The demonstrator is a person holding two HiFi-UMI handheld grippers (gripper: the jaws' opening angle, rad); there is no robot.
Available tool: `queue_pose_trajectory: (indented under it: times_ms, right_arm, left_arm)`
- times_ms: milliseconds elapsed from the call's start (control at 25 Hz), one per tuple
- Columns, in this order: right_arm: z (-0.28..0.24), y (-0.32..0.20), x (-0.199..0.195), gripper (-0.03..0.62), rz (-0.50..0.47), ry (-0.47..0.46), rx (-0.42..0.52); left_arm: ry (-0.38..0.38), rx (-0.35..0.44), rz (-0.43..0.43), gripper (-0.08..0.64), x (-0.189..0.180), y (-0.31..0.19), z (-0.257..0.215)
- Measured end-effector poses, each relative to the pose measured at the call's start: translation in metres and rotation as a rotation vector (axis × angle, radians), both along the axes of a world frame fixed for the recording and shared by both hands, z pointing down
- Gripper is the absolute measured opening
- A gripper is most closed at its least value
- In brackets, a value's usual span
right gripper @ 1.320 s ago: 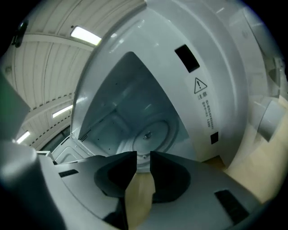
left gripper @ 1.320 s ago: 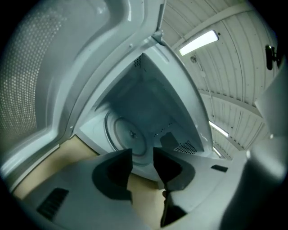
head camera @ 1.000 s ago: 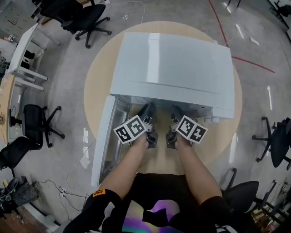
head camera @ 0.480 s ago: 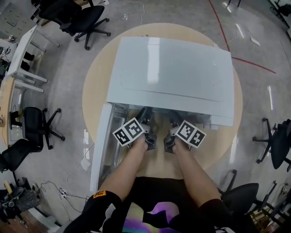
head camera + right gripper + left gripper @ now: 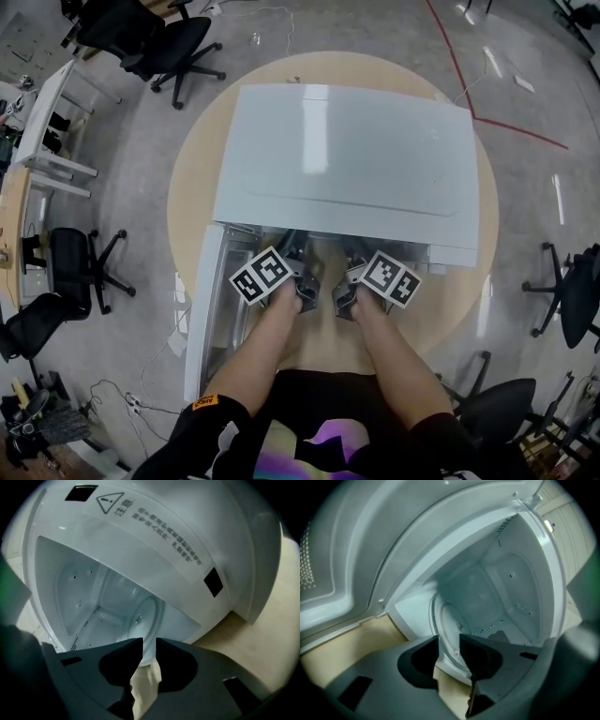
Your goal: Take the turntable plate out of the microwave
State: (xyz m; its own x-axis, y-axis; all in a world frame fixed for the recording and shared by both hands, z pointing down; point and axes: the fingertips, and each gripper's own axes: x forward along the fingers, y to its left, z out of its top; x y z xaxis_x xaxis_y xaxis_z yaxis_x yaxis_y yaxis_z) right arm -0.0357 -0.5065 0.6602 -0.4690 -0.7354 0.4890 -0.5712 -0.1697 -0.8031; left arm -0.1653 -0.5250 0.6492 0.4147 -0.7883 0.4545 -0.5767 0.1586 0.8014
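A white microwave (image 5: 347, 159) stands on a round wooden table (image 5: 190, 183) with its door (image 5: 208, 305) swung open to the left. The glass turntable plate (image 5: 449, 626) lies on the cavity floor and shows again in the right gripper view (image 5: 145, 615). My left gripper (image 5: 449, 652) is open at the cavity's front lip, and the plate's near rim lines up with the gap between its jaws. On the other side, my right gripper (image 5: 149, 654) is also open, with the plate's edge just beyond its tips. Both marker cubes (image 5: 261, 275) (image 5: 390, 278) show at the mouth; the fingertips are hidden under the top.
Office chairs (image 5: 178, 37) (image 5: 77, 264) and a desk (image 5: 42, 127) stand on the floor to the left, with more chairs (image 5: 572, 291) on the right. The open door walls off the left side. A warning sticker (image 5: 159, 531) runs above the cavity opening.
Both grippers have slid a little further under the microwave's top edge. The left one has sunk slightly, and both have rolled a bit.
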Motion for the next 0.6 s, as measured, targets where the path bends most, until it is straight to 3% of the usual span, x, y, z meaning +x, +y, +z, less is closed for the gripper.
queue_pose_trajectory:
  times_ms: [600]
  right_arm:
    - [-0.0023,-0.0046,-0.0056,0.075,0.002,-0.051,-0.005]
  left_arm:
    - [0.074,-0.057,-0.113,0.138,-0.0073,-0.0006,0.0015]
